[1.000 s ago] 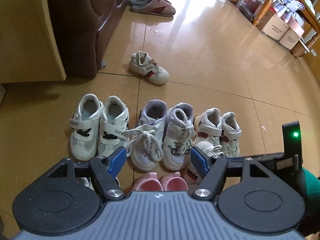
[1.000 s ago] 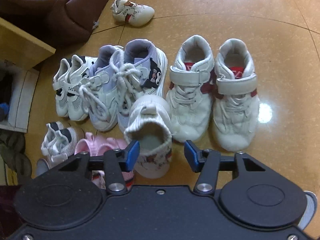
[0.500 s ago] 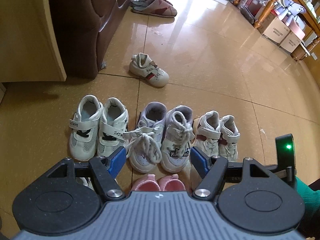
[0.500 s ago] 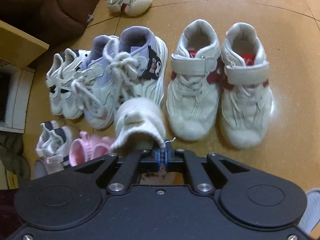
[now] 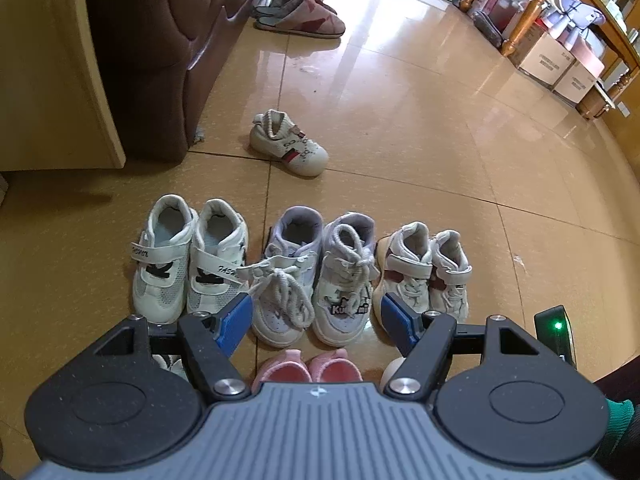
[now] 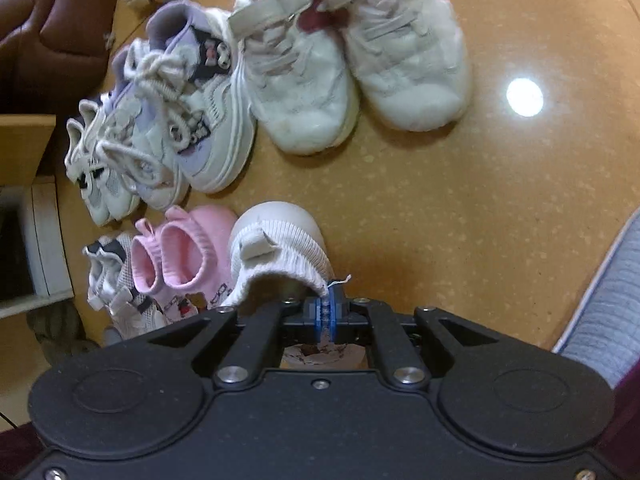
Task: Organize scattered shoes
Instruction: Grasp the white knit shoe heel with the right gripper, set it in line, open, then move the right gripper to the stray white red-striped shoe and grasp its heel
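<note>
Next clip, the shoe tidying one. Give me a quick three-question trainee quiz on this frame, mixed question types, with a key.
1. True or false: the right gripper is shut on the knit collar of the white sock shoe.
2. Which pair sits directly beside that shoe? A) pink shoes B) red-trimmed strap sneakers C) brown slippers
3. Fill in: the left gripper is ____ and holds nothing.

Key: 1 true; 2 A; 3 open. Note the matching stray shoe lies alone near the sofa.
</note>
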A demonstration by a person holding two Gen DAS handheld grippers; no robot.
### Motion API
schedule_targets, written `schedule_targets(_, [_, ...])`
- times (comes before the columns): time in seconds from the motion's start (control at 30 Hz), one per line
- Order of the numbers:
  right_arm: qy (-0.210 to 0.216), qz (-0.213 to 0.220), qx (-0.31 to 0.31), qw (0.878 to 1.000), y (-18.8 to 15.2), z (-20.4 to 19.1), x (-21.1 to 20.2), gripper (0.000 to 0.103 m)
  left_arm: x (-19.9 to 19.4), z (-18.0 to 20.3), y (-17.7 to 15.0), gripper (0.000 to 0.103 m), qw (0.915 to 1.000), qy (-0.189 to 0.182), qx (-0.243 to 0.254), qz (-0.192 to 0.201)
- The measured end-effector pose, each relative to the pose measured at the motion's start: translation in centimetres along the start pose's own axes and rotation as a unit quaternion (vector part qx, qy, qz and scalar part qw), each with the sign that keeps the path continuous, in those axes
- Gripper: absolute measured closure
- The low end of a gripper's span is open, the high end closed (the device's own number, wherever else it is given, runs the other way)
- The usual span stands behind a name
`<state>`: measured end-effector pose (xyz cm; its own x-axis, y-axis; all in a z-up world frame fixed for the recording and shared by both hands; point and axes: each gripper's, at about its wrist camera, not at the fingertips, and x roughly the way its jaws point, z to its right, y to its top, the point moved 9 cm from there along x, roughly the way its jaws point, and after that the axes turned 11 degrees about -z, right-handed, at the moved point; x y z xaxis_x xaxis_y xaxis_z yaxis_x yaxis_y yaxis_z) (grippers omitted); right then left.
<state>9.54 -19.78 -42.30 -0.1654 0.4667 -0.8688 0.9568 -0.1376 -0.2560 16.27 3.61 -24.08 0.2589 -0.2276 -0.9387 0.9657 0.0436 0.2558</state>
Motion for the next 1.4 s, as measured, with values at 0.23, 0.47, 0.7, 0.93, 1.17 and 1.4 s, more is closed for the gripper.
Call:
schedule_targets(0.23, [-0.017,-0.013,0.008,1.000,0.6,-1.2,1.1,0.051,0.2,-0.5,0.1,0.033,1.0000,0.003,-0.007,-0.001])
schedule_targets(0.47, [-0.063,0.010,-0.064,0.996,0.4,-3.1,-3.5,0.038,1.8,-1.0,-0.7,0.033,0.9995,0.023,-0.008,-0.019])
schedule_targets(0.7, [-0.040,0.134,-0.191,0.972,4.8,-10.9,-10.6,0.040,2.9,-1.1,-1.8,0.033,0.9991,0.017,-0.002,-0.039])
schedule_targets(0.93, [-0.076,0.170,-0.284,0.941,11.0,-17.6,-12.3,0.049,2.3,-2.4,-1.4,0.033,0.9987,0.043,-0.019,-0.019])
schedule_targets(1.17, [-0.099,0.173,-0.331,0.922,18.9,-21.6,-9.8,0.050,2.7,-4.2,-0.7,0.033,0.9965,0.061,-0.056,-0.013])
schedule_targets(1.4, [-0.091,0.186,-0.332,0.920,25.8,-24.4,-6.4,0.050,4.1,-3.0,1.5,0.033,0.9973,0.023,-0.065,-0.026])
